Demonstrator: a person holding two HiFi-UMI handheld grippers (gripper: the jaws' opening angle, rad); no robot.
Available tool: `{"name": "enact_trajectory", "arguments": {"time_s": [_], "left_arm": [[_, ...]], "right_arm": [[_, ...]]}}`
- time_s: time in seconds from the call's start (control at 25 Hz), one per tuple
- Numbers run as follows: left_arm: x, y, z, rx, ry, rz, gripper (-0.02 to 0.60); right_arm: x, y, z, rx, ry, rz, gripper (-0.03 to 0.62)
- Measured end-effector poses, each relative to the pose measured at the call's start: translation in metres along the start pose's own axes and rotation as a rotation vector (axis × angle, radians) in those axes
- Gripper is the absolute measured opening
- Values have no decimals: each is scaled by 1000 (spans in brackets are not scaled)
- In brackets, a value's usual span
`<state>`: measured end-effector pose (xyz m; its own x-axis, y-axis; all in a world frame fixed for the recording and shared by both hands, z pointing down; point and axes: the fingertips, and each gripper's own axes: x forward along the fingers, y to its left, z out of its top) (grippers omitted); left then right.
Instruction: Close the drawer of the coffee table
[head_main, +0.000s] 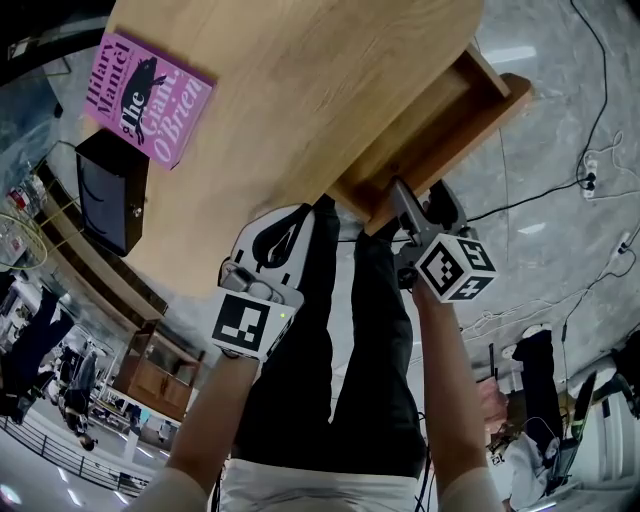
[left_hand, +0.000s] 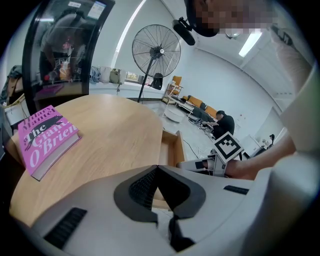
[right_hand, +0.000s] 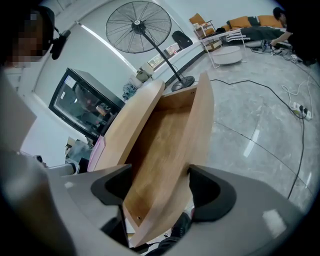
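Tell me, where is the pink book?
In the head view's upper left, the pink book lies on the coffee table, near the black monitor, opposite the drawer.

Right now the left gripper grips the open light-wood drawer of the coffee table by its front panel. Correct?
No, the right gripper grips the open light-wood drawer by its front panel; the right gripper view shows it.

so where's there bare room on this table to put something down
Most of the table top is bare wood, from the pink book across to the open drawer. The drawer's floor looks bare too. It is crowded only at the drawer's front, clamped by the right gripper, with the shut left gripper nearby.
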<state>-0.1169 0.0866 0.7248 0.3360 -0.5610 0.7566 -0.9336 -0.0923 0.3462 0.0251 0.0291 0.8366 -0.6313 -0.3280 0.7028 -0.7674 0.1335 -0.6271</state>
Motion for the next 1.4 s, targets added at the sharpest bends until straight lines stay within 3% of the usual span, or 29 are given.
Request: {"name": "enact_trajectory", "arguments": {"time_s": [1.4], "left_arm": [[-2,34,8,-60,-22,1,8]], "right_arm": [[73,98,22,-57,27,281,377]]}}
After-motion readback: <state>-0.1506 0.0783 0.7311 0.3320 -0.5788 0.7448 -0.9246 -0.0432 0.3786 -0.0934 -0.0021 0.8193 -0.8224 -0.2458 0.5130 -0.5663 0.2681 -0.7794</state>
